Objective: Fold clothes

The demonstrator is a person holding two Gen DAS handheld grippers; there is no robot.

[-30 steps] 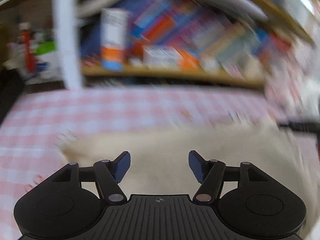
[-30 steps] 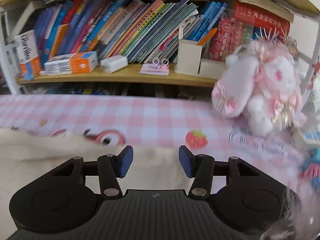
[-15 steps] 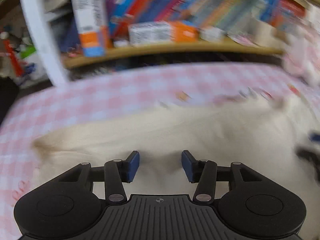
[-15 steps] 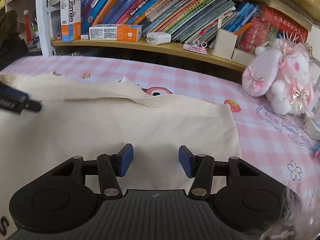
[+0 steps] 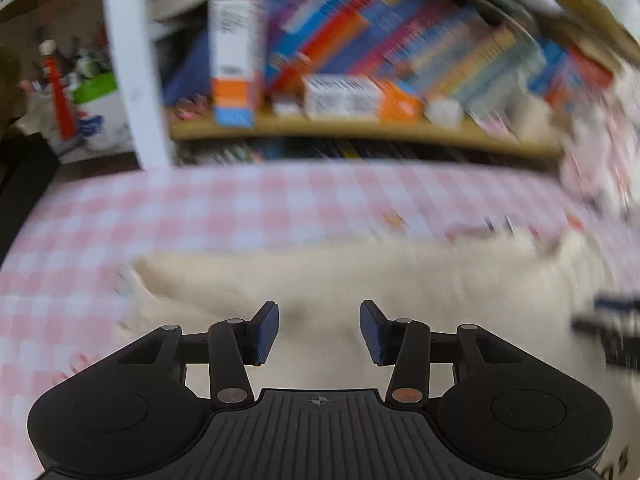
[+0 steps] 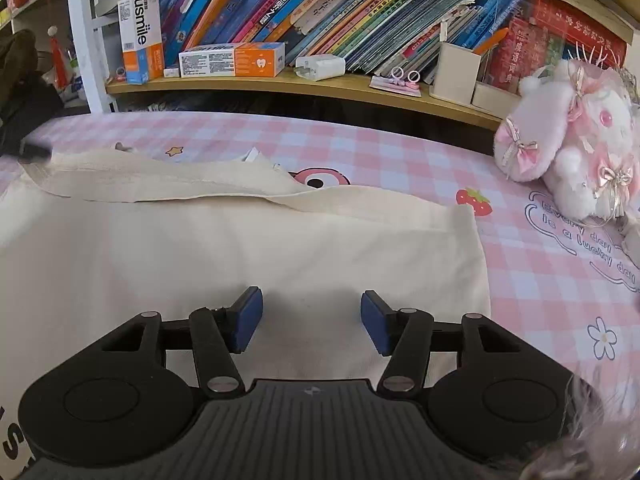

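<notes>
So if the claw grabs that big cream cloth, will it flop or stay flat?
The cream cloth will probably flop: its far edge already lies loosely folded over. It looks thin, so likely light. On the checked tablecloth it may bunch rather than slide.

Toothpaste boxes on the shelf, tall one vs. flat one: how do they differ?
Pose: the tall box stands upright on end; the flat box lies on its long side.
Position: the tall box sits next to the white post; the flat box lies to its right, near a white charger.
Print: the tall box reads "usmile" vertically; the flat box shows a tooth icon.
Shared: white and orange, same wooden shelf.
</notes>
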